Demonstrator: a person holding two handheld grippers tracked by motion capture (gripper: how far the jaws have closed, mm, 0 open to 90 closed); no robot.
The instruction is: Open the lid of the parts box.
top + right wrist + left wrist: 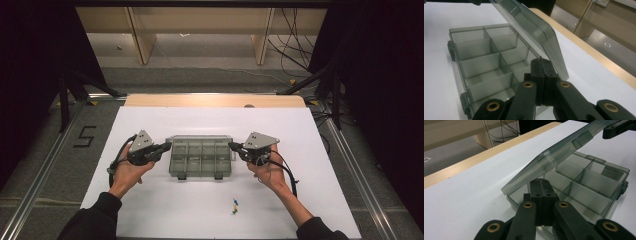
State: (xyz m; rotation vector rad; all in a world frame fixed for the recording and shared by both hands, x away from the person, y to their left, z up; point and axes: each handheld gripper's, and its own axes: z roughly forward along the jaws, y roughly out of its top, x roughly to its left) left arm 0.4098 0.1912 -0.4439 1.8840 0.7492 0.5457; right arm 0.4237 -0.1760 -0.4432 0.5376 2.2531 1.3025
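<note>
Both claws are pressed together with nothing between them: the left claw at nine o'clock and the right claw at three o'clock prop the lid of the compartment box mid-surface. Since the lid merely rests on the tips, it may slip off and snap down, or uneven lifting may skid the box toward twelve o'clock.

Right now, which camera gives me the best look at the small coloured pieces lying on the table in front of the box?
The high view: the small coloured pieces lie on the white table, nearer the person than the compartment box. Both gripper views look into the box's bare compartments under its half-raised lid, not at that spot.
</note>
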